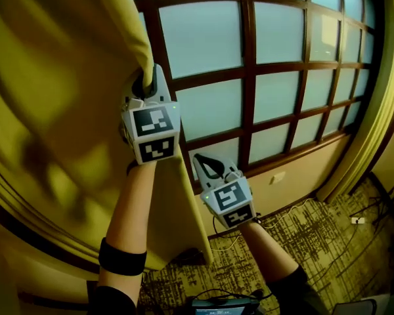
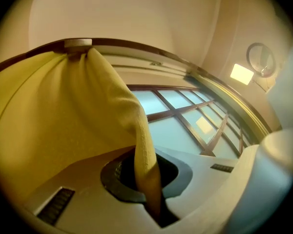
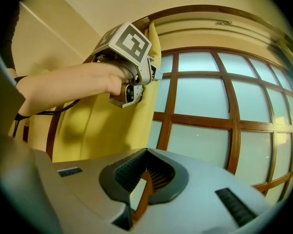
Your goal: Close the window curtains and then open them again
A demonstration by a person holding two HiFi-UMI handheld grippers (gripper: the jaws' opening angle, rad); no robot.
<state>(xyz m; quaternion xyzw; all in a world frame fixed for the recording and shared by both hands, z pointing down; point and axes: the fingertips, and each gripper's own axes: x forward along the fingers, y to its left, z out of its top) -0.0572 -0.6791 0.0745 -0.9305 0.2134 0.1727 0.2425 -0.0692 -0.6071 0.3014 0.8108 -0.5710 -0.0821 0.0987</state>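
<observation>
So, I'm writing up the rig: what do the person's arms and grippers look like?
Both the left gripper and right gripper have pale grey bodies with dark ribbed pads, each topped by a white cube of black square markers. The left forearm wears a black band.

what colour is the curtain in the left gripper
Mustard yellow, a plain fabric curtain; clearest in the head view.
</observation>
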